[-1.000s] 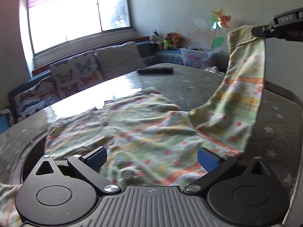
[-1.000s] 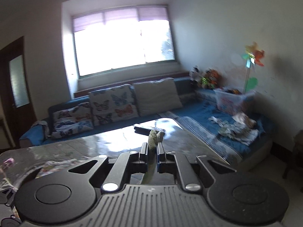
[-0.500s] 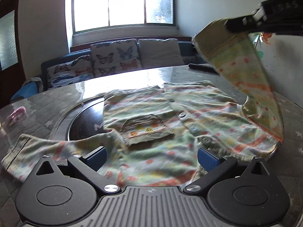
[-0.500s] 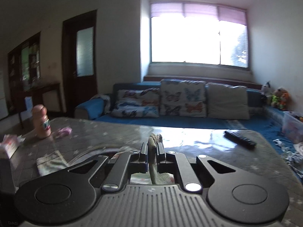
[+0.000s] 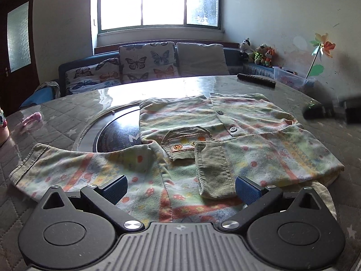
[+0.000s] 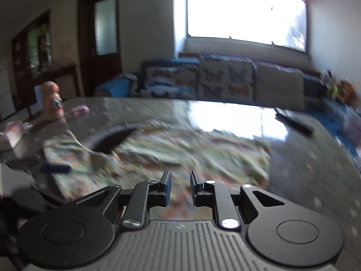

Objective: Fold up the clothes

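- Flannel-like printed shirt (image 5: 225, 135), pale green with orange bands, lies flat on the quilted desk (image 5: 67, 115), filling the centre of the left wrist view; its buttoned front faces up, with a pocket (image 5: 187, 142) at mid-frame.
- One sleeve (image 5: 266, 155) is already folded across the body from the right of the frame, its ribbed cuff (image 5: 212, 171) lying just ahead of the left gripper (image 5: 180, 187).
- Other sleeve (image 5: 74, 167) lies spread out toward the lower left of the frame, its long axis running left to right, cuff end farthest left.
- Left gripper: fingers (image 5: 115, 186) wide apart, nothing between them; cloth lies directly below and ahead.
- Right gripper (image 6: 179, 188): fingers narrowly parted, having just been opening; no cloth between them. Its view is blurred.
- Judgement: the unfolded sleeve lies nearer the left gripper, to its left, so that hand is better placed to fold it inward.
- Remote control (image 5: 256, 82) rests at the desk's far right edge, well apart from the shirt.
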`<move>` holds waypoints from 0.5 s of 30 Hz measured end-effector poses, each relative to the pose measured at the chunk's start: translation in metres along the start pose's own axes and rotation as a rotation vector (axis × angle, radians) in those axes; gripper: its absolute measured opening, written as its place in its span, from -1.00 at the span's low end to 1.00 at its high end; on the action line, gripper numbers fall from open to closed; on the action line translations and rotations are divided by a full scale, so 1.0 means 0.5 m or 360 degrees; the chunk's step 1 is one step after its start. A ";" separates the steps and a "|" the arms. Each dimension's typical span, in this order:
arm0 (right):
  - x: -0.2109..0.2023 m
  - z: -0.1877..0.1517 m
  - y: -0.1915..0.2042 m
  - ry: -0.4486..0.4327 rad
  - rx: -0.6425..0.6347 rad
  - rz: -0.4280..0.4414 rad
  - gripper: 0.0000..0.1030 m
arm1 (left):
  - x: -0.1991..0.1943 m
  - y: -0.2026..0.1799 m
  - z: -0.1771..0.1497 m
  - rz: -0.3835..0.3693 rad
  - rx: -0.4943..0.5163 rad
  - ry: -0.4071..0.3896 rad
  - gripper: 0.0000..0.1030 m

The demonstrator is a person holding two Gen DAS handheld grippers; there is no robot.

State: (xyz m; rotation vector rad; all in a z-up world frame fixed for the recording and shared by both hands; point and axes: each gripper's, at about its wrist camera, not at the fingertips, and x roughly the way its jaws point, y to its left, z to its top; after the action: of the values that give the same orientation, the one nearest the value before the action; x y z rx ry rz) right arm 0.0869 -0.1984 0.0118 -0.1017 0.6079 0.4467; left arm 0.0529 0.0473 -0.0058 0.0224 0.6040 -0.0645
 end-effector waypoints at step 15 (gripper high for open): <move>0.031 -0.044 -0.108 0.0071 0.0159 -0.0076 -0.67 | 0.053 -0.035 0.045 0.0053 0.0084 0.0006 1.00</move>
State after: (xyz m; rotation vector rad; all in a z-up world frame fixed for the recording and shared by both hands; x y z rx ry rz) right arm 0.1100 -0.2459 -0.0172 -0.0309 0.6692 0.3678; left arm 0.0863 0.0275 -0.0025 0.0839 0.6056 -0.0485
